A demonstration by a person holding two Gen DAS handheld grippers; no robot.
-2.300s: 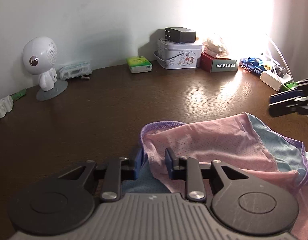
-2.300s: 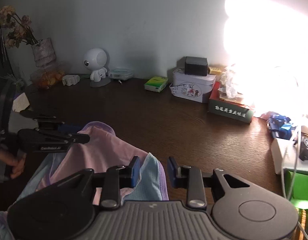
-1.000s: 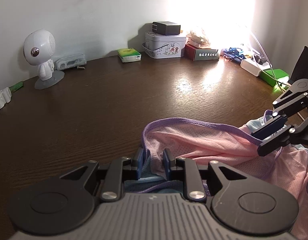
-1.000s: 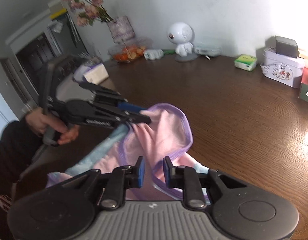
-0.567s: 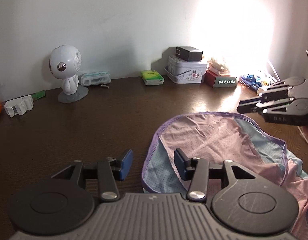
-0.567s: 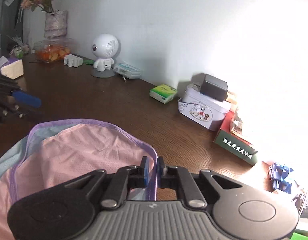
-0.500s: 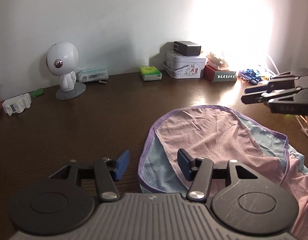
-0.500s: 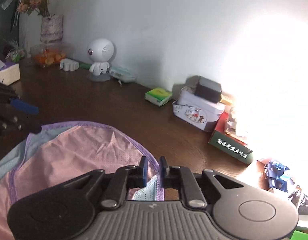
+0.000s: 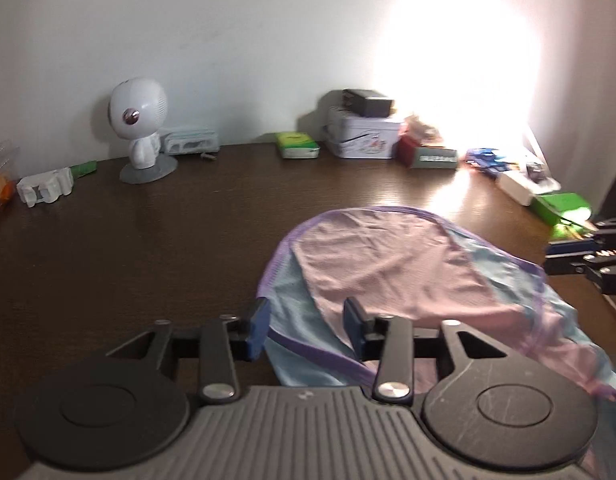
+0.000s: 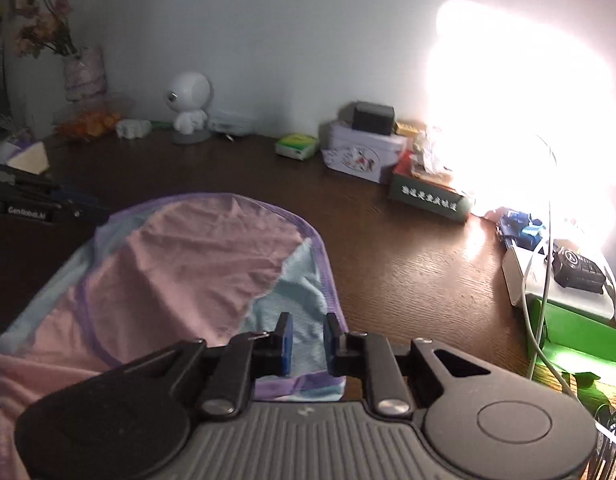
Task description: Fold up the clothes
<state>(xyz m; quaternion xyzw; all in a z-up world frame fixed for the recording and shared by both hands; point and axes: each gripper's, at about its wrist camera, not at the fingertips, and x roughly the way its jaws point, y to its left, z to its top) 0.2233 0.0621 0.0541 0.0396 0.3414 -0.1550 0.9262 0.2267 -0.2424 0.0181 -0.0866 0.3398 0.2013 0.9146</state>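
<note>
Dark brown wooden desk (image 9: 155, 248) carries the work. Left gripper (image 9: 305, 326) is spread wide, nothing pinched, its jaws flanking the near edge of the pink-and-pale-blue mesh garment with purple trim (image 9: 388, 268). Right gripper (image 10: 306, 342) is parted over its blue corner, seemingly released so the fold lies flat.

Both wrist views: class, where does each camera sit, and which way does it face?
Left wrist: sits behind the open left tongs, facing the wall across the garment; right tongs at the right edge.
Right wrist: sits behind the open right tongs, facing the same way; left tongs at the left edge.
Shared: garment, white robot figure, tin.
</note>
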